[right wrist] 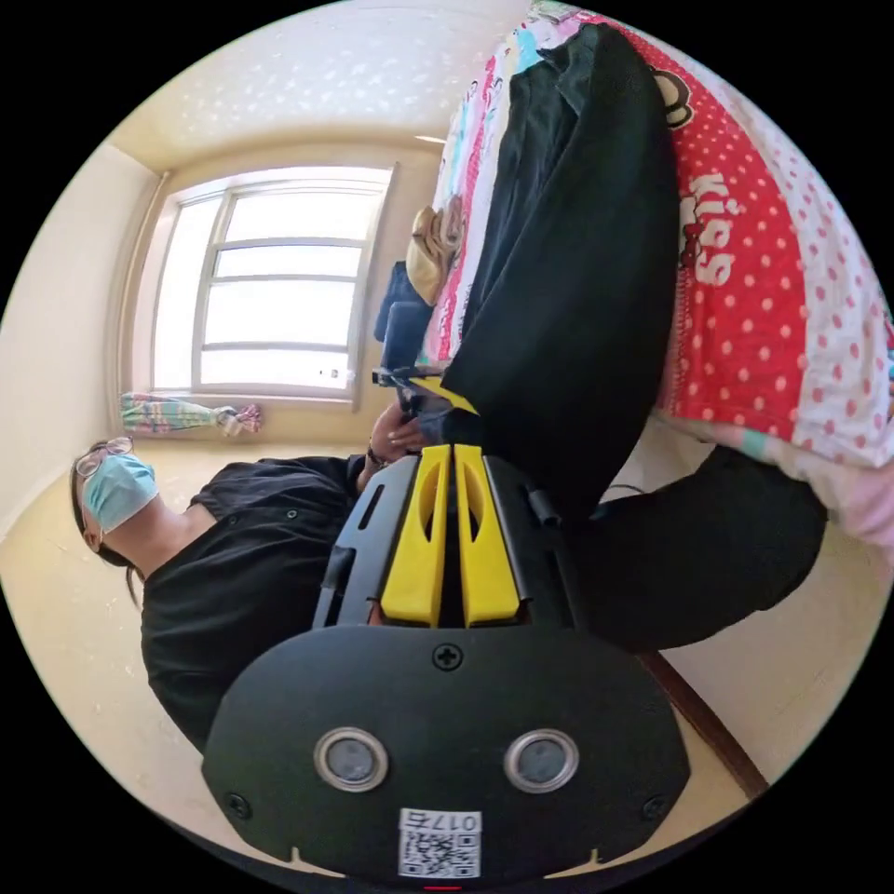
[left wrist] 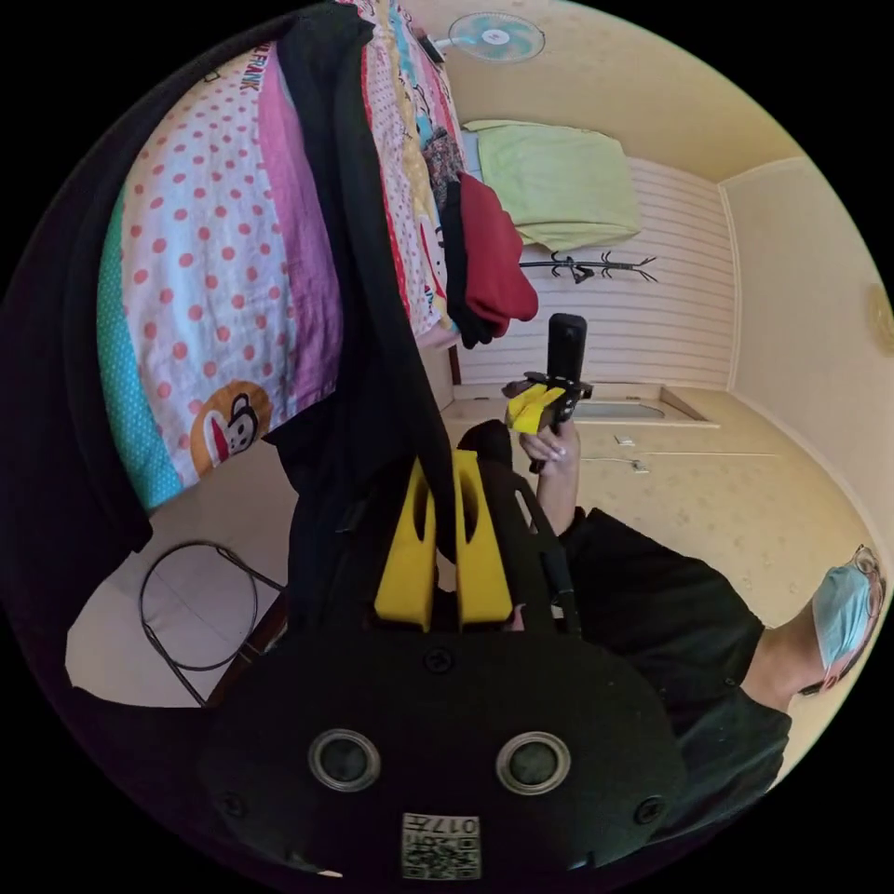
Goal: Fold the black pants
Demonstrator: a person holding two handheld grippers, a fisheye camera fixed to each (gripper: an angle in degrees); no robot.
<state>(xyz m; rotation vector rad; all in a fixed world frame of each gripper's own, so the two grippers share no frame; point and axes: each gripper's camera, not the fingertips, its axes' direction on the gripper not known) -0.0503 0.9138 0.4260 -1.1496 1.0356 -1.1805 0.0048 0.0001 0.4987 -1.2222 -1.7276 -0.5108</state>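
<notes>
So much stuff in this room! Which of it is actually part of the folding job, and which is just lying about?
Part of the job:
black pants
left gripper
right gripper
patterned bedspread under the pants

Just lying about:
red garment
green cloth
wall fan
wire stool
window

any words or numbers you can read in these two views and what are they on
"FRANK": purple letters, with part of an earlier word cut off by black cloth, on the bedspread, near its top edge in the left gripper view.
"kiss": white letters on the bedspread's red dotted patch in the right gripper view; the last letters are uncertain.
The sticker below the jaws carries a code and small characters; it is a label, so not read out.
</notes>
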